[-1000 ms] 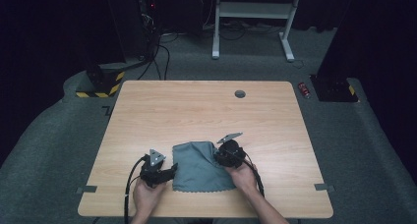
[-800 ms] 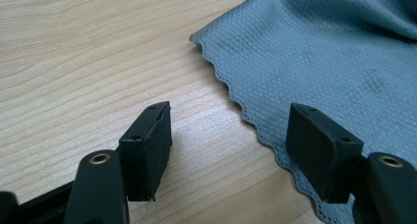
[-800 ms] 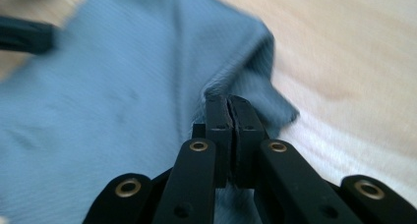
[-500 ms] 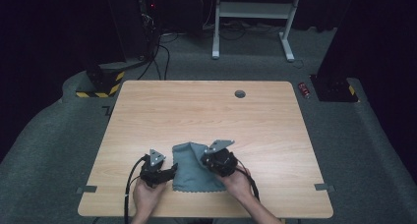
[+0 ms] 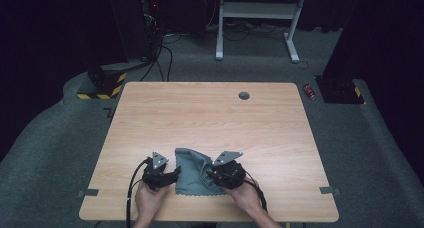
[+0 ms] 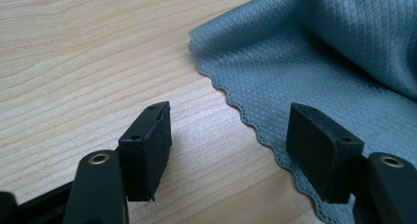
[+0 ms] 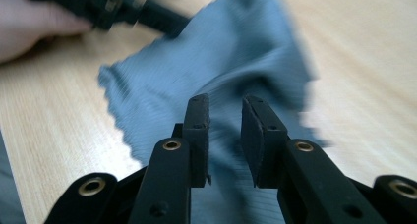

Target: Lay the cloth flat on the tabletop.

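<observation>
Two tongs work at the near edge of the wooden tabletop (image 5: pixel 210 113), one in each hand, with a blue-grey cloth (image 5: pixel 192 173) lying between them.

Left side: the left tongs (image 5: pixel 172 174) sit at the cloth's left edge. In the left gripper view its jaws stand wide apart, one pad over bare wood, the other over the cloth's scalloped hem (image 6: pixel 255 130). Nothing is pinched; whether the pads touch the surface cannot be told. The left hand (image 5: pixel 150 200) is cut off by the bottom of the high view.

Centre: the cloth lies partly flat, with a raised fold along its right portion. In the high view its right edge is hidden under the right tongs.

Right side: the right tongs (image 5: pixel 212 175) hover over the cloth's folded part. Its jaws have just been opening and now show a narrow gap; in the right gripper view (image 7: pixel 223 135) no fabric sits between the pads. That view is blurred, so the cloth's far edge is hard to make out. The right hand (image 5: pixel 247 198) is also cropped at the wrist.
</observation>
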Available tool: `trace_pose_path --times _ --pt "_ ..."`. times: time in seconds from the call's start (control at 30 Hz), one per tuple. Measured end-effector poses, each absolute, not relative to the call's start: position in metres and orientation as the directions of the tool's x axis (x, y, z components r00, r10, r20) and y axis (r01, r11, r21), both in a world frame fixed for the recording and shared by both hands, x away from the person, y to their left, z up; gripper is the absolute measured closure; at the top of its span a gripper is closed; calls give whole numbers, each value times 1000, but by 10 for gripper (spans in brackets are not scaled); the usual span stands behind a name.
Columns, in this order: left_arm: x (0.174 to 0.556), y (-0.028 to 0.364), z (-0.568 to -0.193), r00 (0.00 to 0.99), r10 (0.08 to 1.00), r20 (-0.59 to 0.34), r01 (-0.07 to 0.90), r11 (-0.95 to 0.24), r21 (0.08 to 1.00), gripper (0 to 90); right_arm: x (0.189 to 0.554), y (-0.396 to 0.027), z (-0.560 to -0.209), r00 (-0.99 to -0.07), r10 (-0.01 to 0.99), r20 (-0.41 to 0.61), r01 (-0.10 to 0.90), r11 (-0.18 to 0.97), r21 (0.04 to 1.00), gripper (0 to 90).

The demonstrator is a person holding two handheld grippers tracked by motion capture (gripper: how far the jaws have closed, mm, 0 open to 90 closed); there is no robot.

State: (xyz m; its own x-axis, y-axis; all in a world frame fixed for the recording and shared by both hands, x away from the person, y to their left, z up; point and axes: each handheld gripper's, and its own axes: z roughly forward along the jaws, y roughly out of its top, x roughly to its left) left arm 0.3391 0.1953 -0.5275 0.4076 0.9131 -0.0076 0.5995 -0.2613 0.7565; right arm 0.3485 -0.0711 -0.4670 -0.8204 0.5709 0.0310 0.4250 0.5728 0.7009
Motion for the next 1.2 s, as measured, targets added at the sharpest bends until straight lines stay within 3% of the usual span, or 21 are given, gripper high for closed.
trace_pose_path --times 0.27,0.57,0.7,0.83,0.87,0.93,1.2 --pt "339 195 -528 408 913 -7 599 -262 757 340 365 -92 -459 -757 652 45 480 508 715 735" --pt "339 195 -528 407 913 -7 599 -261 757 340 386 -78 -485 -721 688 85 567 514 643 690" --pt "339 195 -528 408 913 -8 599 -261 757 340 390 -72 -499 -722 690 57 575 551 605 693" --pt "339 195 -528 408 913 -7 599 -262 757 340 390 -70 -506 -730 684 17 557 579 595 753" --pt "339 195 -528 408 913 -7 599 -262 757 339 389 -69 -505 -737 676 3 547 594 591 834" --pt "339 195 -528 408 913 -7 599 -261 757 340 389 -68 -505 -748 663 -6 535 610 584 876" --pt "339 195 -528 408 913 -7 599 -262 757 340 395 -78 -493 -725 687 -54 528 604 596 889"
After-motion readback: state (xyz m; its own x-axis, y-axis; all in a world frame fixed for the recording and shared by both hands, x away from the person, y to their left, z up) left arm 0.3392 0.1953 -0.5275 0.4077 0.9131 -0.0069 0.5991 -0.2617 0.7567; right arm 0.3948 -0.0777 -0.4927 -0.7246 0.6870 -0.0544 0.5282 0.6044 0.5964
